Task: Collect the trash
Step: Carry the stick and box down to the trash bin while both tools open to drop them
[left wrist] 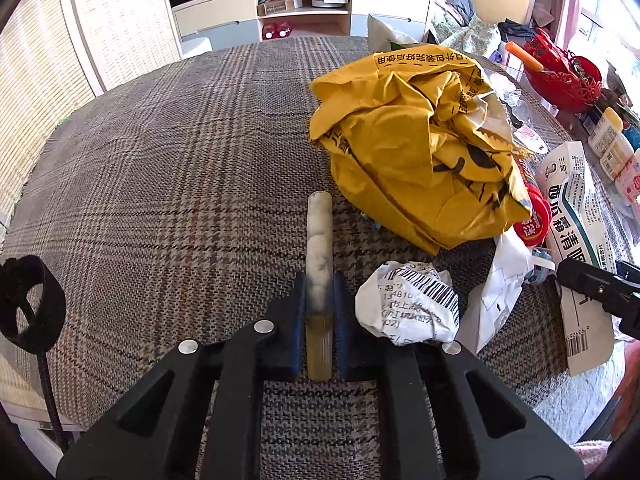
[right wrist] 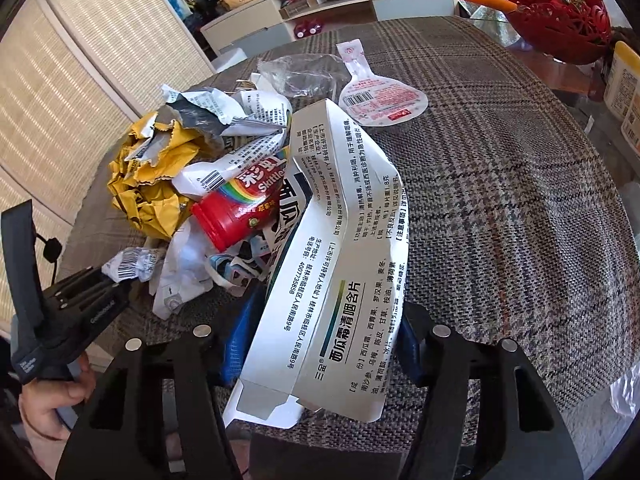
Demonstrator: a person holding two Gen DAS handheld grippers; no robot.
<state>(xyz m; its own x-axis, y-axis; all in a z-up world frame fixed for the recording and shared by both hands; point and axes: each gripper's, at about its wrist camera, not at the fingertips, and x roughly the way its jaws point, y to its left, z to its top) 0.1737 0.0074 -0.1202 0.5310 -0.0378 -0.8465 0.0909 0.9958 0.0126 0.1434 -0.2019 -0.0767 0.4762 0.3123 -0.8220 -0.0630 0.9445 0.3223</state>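
Left wrist view: the left gripper [left wrist: 319,304] has its jaws clamped tight on a slim grey-white stick [left wrist: 319,256] with a yellowish lower end; the stick runs forward past the jaw tips over the plaid-covered desk [left wrist: 160,168]. Just right of the jaws lies a crumpled white label [left wrist: 408,304] with a barcode. Beyond it sits a crumpled yellow bag [left wrist: 412,148], and at its right side a red Skittles tub [left wrist: 532,216] and a flattened white carton [left wrist: 576,240]. The right gripper's black tip shows at the right edge, over that carton.

Right wrist view: the right gripper [right wrist: 320,340] straddles the near end of the flattened white carton [right wrist: 340,264], blue pads on either side of it; whether the pads press on it I cannot tell. The trash heap is left of the carton: red Skittles tub [right wrist: 236,212], yellow bag [right wrist: 148,184], torn white wrappers [right wrist: 240,120]. A pink round foil lid [right wrist: 380,100] lies apart, farther back on the desk [right wrist: 500,200]. The left gripper [right wrist: 80,300] and the hand [right wrist: 52,396] holding it show at the left edge.
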